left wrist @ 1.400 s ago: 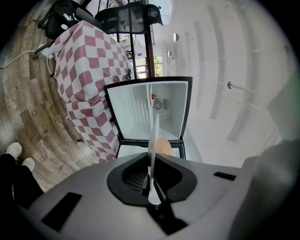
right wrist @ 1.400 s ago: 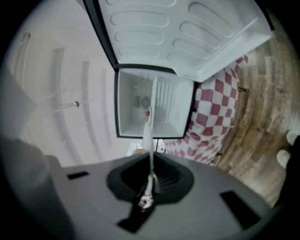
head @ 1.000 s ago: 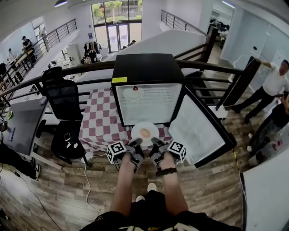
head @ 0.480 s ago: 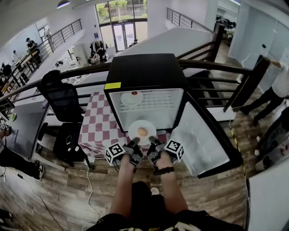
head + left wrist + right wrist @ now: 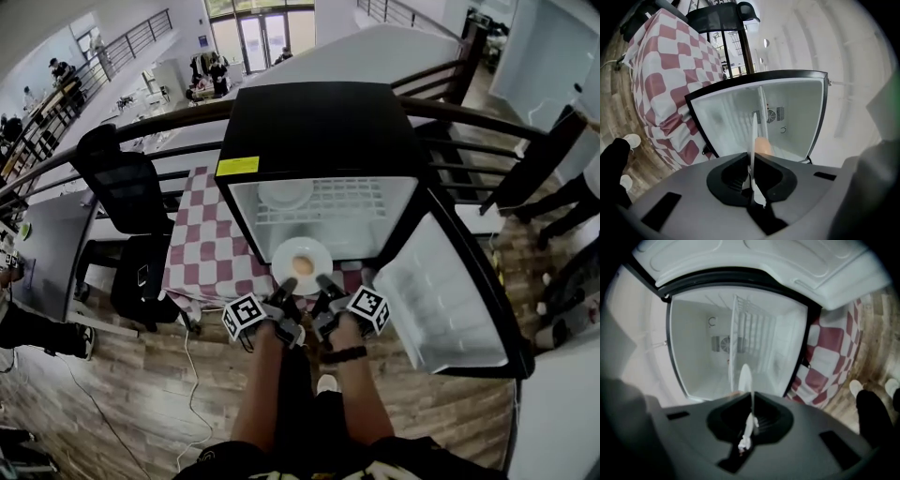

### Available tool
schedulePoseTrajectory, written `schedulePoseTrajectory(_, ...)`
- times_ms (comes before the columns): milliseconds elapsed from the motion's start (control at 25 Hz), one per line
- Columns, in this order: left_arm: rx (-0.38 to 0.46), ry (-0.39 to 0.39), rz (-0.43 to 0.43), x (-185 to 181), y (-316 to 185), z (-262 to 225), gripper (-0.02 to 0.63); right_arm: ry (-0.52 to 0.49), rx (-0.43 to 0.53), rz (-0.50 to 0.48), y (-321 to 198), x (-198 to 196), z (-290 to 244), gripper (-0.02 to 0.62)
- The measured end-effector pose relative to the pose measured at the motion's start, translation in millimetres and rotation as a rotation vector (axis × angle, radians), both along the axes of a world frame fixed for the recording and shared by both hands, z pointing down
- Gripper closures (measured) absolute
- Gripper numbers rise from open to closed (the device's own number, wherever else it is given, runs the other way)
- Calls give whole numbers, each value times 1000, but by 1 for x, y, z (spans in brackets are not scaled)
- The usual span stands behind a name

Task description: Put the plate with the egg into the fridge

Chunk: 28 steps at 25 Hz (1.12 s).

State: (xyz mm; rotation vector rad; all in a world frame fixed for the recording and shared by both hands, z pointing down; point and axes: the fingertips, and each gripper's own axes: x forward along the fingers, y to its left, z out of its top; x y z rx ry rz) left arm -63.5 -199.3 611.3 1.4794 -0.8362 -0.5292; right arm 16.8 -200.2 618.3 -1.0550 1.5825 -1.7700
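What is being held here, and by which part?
The round white plate with the tan egg, clamped at its near rim by the left gripper and the right gripper.

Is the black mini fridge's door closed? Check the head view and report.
No, the black mini fridge has its white-lined door swung wide open to the right, baring the white wire shelf.
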Motion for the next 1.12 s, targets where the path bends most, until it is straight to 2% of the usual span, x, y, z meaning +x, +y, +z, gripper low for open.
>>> schedulePoseTrajectory(360, -91, 16, 55, 14, -29, 46, 565, 50, -70, 42, -23, 13, 42, 568)
schedulePoseTrajectory(600, -127, 3, 57, 18, -49, 69, 565, 67, -94, 67, -44, 18, 62, 568)
schedulePoseTrajectory(720, -114, -38, 76, 17, -59, 81, 565, 112, -78, 50, -55, 15, 72, 568)
schedulePoseTrajectory(880, -138, -87, 108, 15, -63, 105, 560, 183, -97, 10, -62, 11, 91, 568)
schedulePoseTrajectory(1120, -170, -102, 105, 18, -73, 119, 560, 183, -120, 31, -71, 14, 106, 568)
